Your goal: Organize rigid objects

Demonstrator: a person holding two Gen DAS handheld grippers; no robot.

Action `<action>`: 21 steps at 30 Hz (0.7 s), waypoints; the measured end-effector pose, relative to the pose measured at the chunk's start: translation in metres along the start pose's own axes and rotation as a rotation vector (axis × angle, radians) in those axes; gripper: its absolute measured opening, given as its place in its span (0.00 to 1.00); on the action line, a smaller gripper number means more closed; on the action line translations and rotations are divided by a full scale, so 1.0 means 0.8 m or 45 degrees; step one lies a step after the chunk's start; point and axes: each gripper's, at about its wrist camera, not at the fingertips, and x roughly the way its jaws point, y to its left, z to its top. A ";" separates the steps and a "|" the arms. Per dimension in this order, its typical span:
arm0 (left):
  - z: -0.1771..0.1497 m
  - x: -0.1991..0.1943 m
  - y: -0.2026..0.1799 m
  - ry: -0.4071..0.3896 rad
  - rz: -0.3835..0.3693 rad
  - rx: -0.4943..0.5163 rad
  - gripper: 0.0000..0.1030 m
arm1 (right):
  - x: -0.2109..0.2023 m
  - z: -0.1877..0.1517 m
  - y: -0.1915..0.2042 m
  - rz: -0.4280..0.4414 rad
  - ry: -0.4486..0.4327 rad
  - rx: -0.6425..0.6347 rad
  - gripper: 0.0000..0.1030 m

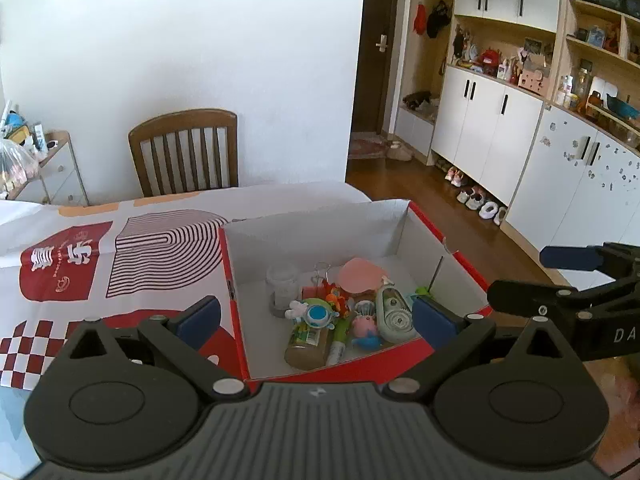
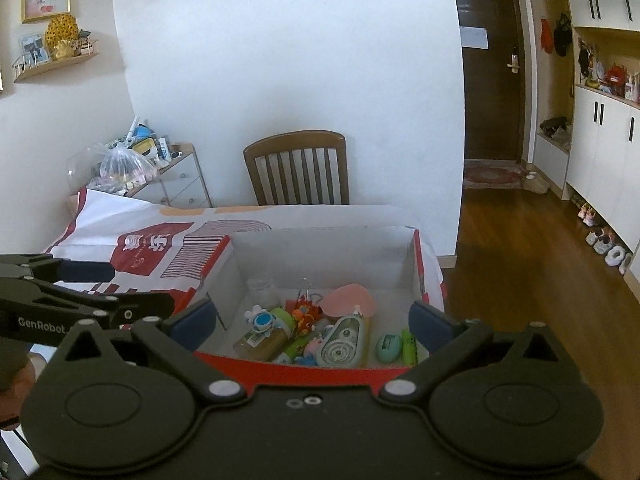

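A red cardboard box with a white inside stands on the table's right end. In it lie a clear jar, a pink heart-shaped case, a correction tape roller, a brown bottle, a green marker, small toys and a teal egg-shaped piece. My left gripper hangs open over the box's near left part, holding nothing. My right gripper is open over the near edge, also empty. Each appears at the edge of the other's view: the right gripper, the left gripper.
A red-and-white patterned cloth covers the table. A wooden chair stands at the far side against the white wall. A small drawer unit with clutter is at far left. White cabinets and shoes line the wooden floor on the right.
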 end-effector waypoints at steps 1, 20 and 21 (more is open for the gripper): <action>-0.001 -0.002 -0.001 -0.008 -0.001 0.001 0.99 | -0.001 0.000 0.000 0.003 0.001 0.006 1.00; -0.005 -0.011 -0.006 -0.014 -0.064 -0.009 0.99 | -0.021 -0.009 -0.002 -0.019 0.000 0.043 1.00; -0.006 -0.012 -0.006 -0.018 -0.062 -0.006 1.00 | -0.022 -0.009 -0.002 -0.021 0.000 0.047 1.00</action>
